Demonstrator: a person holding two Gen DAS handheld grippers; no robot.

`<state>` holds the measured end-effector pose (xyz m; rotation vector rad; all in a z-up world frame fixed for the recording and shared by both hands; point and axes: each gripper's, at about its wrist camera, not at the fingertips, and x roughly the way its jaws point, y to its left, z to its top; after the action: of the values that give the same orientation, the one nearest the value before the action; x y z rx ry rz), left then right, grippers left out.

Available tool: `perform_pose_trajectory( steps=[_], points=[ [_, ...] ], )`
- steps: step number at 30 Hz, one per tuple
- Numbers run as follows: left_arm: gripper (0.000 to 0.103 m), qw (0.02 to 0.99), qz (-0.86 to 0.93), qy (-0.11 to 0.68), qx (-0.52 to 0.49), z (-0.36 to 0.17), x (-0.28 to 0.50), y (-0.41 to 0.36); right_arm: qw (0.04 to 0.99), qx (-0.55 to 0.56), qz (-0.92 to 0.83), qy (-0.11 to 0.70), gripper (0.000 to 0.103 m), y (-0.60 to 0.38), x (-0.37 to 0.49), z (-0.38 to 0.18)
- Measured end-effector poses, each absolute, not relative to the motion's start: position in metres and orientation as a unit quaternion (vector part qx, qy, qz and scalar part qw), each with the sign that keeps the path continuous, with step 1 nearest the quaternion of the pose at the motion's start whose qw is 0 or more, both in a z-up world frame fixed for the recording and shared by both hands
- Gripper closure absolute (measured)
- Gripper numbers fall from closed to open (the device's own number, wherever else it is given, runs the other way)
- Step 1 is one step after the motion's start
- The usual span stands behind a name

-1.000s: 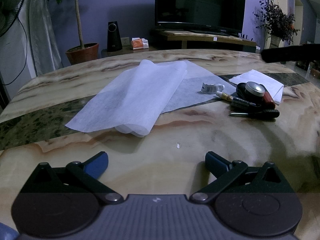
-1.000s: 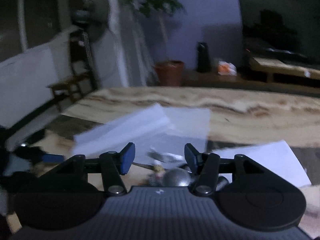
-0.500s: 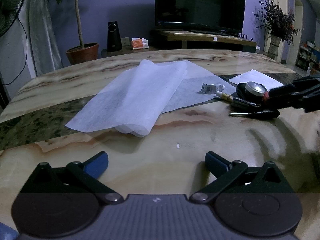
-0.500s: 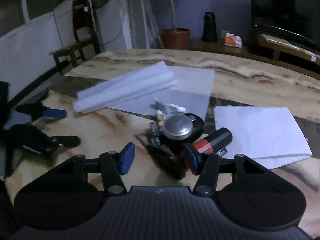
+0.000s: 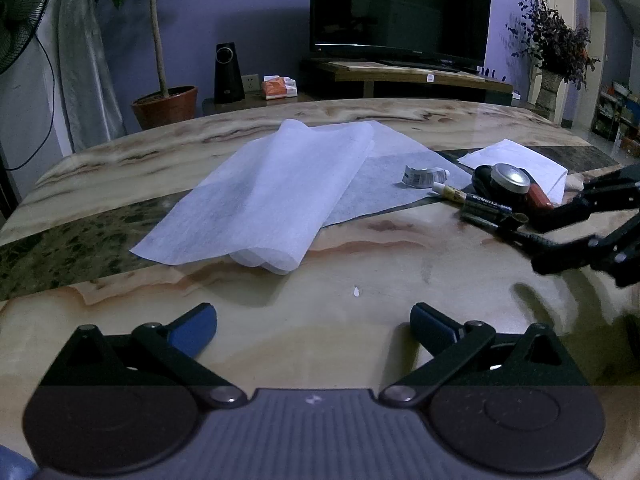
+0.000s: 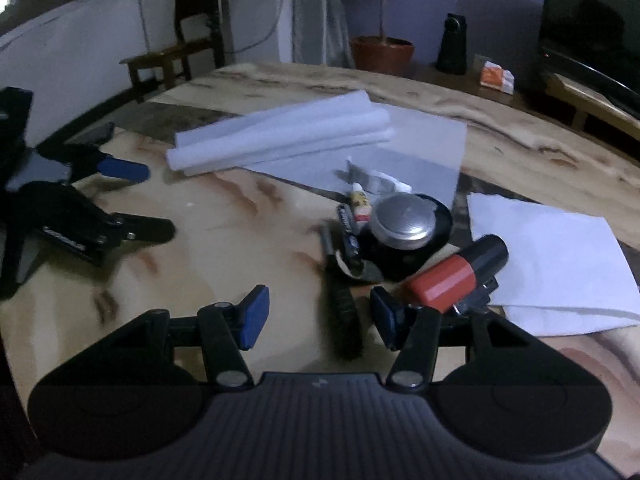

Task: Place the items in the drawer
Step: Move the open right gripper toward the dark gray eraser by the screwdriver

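Note:
A cluster of small items lies on the marble table [image 5: 360,344]: a black-handled screwdriver [image 6: 344,316], a red and black cylinder [image 6: 456,276], a round metal-lidded tin [image 6: 404,226], a marker [image 6: 347,226] and a small glue tube [image 6: 360,202]. My right gripper [image 6: 320,320] is open and low over the table, with the screwdriver handle lying between its fingers, untouched. The left wrist view shows that gripper [image 5: 534,242] at the right beside the tin [image 5: 510,178]. My left gripper [image 5: 314,330] is open and empty above bare table. No drawer is in view.
Folded white sheets [image 5: 272,200] cover the table's middle, and another white sheet [image 6: 552,256] lies right of the cluster. My left gripper [image 6: 140,200] appears at the left in the right wrist view. Beyond the table stand a TV [image 5: 400,4], a potted plant [image 5: 164,108] and a fan [image 5: 20,12].
My right gripper has come down and forward to the item cluster, so the screwdriver handle now lies between its open fingers. The left gripper has not moved.

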<state>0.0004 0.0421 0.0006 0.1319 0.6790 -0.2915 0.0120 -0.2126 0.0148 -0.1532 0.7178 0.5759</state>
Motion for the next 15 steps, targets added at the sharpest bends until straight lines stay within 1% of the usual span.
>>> perform_pose_trajectory(
  steps=[4, 10, 13, 15],
  points=[
    [0.0, 0.93, -0.142, 0.332, 0.064, 0.001, 0.0, 0.042, 0.904, -0.059, 0.258, 0.337, 0.045, -0.215, 0.012, 0.018],
    [0.0, 0.93, -0.142, 0.332, 0.064, 0.001, 0.0, 0.042, 0.9, 0.009, 0.26, 0.349, 0.045, -0.219, 0.026, 0.009],
    [0.0, 0.93, -0.142, 0.332, 0.064, 0.001, 0.0, 0.042, 0.902, 0.022, 0.26, 0.345, 0.045, -0.223, 0.025, 0.012],
    [0.0, 0.93, -0.142, 0.332, 0.064, 0.001, 0.0, 0.042, 0.903, 0.029, 0.259, 0.342, 0.04, -0.226, 0.025, 0.015]
  ],
)
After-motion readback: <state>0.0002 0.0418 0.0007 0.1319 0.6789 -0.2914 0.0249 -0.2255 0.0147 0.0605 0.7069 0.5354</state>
